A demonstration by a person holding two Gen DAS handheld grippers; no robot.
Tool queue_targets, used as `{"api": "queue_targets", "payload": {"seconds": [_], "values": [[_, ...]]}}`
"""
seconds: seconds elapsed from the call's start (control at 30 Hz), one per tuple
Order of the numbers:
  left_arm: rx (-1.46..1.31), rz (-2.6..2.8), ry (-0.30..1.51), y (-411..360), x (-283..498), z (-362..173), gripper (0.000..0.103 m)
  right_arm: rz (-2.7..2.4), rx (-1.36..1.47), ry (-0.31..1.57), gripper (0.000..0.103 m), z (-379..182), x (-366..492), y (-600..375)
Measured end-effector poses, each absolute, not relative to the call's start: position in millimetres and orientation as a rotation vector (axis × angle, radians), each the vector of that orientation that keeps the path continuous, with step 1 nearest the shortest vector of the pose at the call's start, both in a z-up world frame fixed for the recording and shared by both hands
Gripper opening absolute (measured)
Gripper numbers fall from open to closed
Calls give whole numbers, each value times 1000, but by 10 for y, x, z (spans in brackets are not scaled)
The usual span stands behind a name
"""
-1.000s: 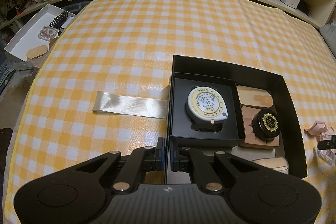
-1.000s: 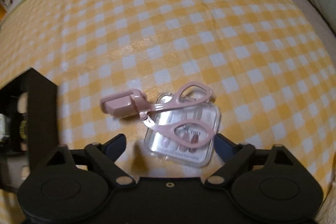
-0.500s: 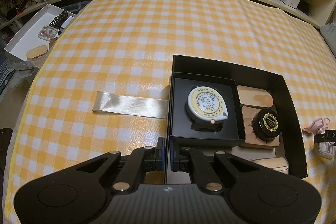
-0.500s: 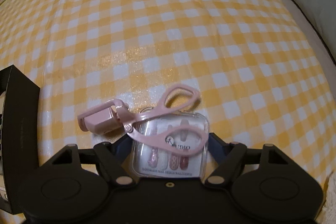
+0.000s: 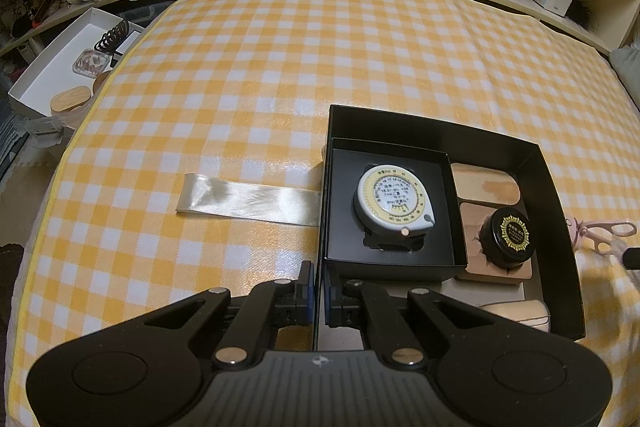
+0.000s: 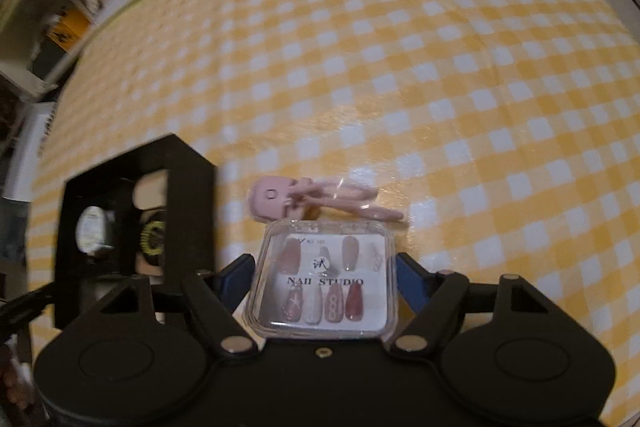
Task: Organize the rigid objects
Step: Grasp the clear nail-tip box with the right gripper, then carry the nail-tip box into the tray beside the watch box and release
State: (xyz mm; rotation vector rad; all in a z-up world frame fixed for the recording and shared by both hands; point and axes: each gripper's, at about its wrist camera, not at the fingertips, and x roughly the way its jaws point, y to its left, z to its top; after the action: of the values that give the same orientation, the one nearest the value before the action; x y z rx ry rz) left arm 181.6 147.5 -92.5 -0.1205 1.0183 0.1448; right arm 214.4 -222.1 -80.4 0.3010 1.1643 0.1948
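The landmark is the big black box [image 5: 552, 195] standing on the yellow checked cloth [image 5: 280, 67].

The left gripper [image 5: 319, 287] hangs at the near left corner of the box, its jaws clenched tight on the box's near wall; the thin dark edge runs up between the blue pads.

Inside the box, on its left side, sits a smaller black tray [image 5: 452, 211] holding a round white tape measure [image 5: 390, 201]. To the right of that tray lie two wooden blocks [image 5: 486, 185], and a small black jar with a gold emblem [image 5: 514, 237] rests on the nearer one. A pale wooden piece [image 5: 516, 309] lies at the near end of the box. A flat satin ribbon [image 5: 248, 197] stretches out on the cloth from the box's left wall.

Just outside the right wall of the box, the right gripper [image 6: 325, 281] grasps a clear plastic nail case [image 6: 326, 279] marked "NAIL STUDIO", its blue pads pressed on both sides of the case, which appears raised off the cloth. A pink eyelash curler [image 6: 316, 201] lies on the cloth just beyond the case, also to the right of the box.
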Motion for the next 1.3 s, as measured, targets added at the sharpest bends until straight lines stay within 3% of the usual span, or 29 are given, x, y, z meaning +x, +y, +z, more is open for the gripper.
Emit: {"api": "queue_targets", "payload": {"seconds": [0.3, 0.53, 1.1, 1.3], "values": [[-127, 144, 1019, 1483, 1811, -928, 5, 308, 336, 1082, 77, -480, 1908, -2055], [-138, 137, 1021, 1517, 1845, -944, 5, 448, 274, 1037, 77, -335, 1853, -1394], [-226, 127, 1008, 1662, 1958, -958, 6, 506, 299, 1105, 77, -844, 1895, -385], [-222, 131, 1009, 1652, 1949, -957, 6, 510, 349, 1138, 85, -914, 1916, -467]]}}
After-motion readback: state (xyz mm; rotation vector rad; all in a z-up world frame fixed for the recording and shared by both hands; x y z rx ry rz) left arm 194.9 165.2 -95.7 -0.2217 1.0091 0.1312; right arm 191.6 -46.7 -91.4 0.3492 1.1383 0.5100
